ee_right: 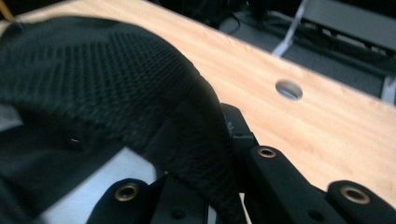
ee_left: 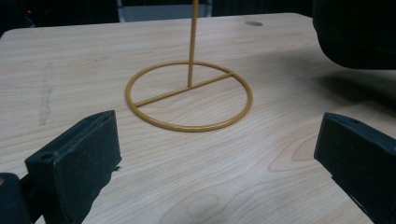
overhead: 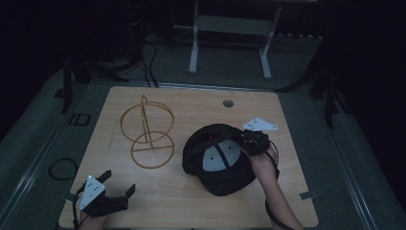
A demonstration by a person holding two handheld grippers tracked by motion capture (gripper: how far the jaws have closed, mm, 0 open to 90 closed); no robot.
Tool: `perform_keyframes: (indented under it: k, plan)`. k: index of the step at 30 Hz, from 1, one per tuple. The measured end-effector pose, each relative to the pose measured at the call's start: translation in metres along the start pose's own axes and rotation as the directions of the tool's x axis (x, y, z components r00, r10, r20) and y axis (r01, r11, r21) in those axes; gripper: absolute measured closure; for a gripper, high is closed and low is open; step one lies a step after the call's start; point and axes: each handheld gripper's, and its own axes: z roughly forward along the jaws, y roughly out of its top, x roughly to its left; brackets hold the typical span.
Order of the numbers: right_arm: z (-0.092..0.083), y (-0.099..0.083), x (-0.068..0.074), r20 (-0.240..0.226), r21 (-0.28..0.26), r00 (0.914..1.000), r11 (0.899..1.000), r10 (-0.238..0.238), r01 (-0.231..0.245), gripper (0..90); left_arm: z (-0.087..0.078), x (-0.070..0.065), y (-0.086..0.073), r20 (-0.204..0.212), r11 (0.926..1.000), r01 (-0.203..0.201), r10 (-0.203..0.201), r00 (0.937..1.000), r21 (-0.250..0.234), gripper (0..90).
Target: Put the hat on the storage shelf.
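A black cap [overhead: 218,158] lies upside down on the right half of the wooden table [overhead: 191,206], its pale lining facing up. My right gripper [overhead: 246,141] is shut on the cap's far right edge. In the right gripper view the mesh fabric of the cap [ee_right: 116,79] is pinched between the jaws of the right gripper [ee_right: 210,144]. At the front left corner my left gripper [overhead: 118,182] rests open and holds nothing. A gold wire stand [overhead: 148,132] with a ring base and an upright hoop stands left of the cap. Its base [ee_left: 187,88] lies ahead of the open left gripper [ee_left: 215,154].
A round cable hole [overhead: 228,103] sits near the table's far edge, also seen beyond the cap as a hole [ee_right: 288,88]. The cap's dark bulk [ee_left: 355,32] looms at the upper right of the left gripper view. A white frame [overhead: 230,43] and cables stand on the floor behind.
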Motion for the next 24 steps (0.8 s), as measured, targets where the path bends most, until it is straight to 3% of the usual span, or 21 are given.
perform_keyframes:
  k: [6, 11, 14, 16, 17, 19, 24]
  plan:
    - [-0.017, 0.023, 0.002, 0.012, -0.063, 0.9998, 0.998, -0.019, 0.019, 89.0, -0.001, -0.004, 0.002, 0.025, 0.9999, 0.011, -0.011, 0.9996, -0.002, 0.8]
    - [-0.029, 0.038, 0.001, 0.049, -0.099, 0.9979, 0.994, -0.042, 0.046, 89.0, 0.0, -0.014, 0.008, 0.047, 0.999, -0.043, 0.042, 0.998, 0.01, 0.8]
    - [-0.036, 0.046, -0.002, 0.05, -0.125, 0.9983, 0.992, -0.029, 0.035, 89.0, 0.002, -0.022, 0.012, 0.089, 0.9998, -0.012, 0.011, 0.996, 0.016, 0.8]
    - [-0.042, 0.051, -0.001, 0.046, -0.147, 0.9986, 0.989, -0.025, 0.031, 88.9, 0.006, -0.033, 0.017, 0.131, 0.9999, 0.002, -0.003, 0.9913, 0.014, 0.8]
    - [-0.042, 0.051, -0.001, 0.046, -0.147, 0.9986, 0.989, -0.025, 0.031, 88.9, 0.006, -0.033, 0.017, 0.131, 0.9999, 0.002, -0.003, 0.9913, 0.014, 0.8]
    - [-0.051, 0.058, 0.002, 0.036, -0.184, 0.999, 0.982, -0.027, 0.033, 89.0, 0.01, -0.049, 0.025, 0.184, 0.9998, -0.015, 0.012, 0.9829, 0.013, 0.8]
    - [-0.062, 0.065, 0.008, 0.035, -0.213, 0.9979, 0.975, -0.054, 0.06, 89.0, 0.021, -0.07, 0.037, 0.247, 0.9992, -0.039, 0.034, 0.9685, 0.013, 0.8]
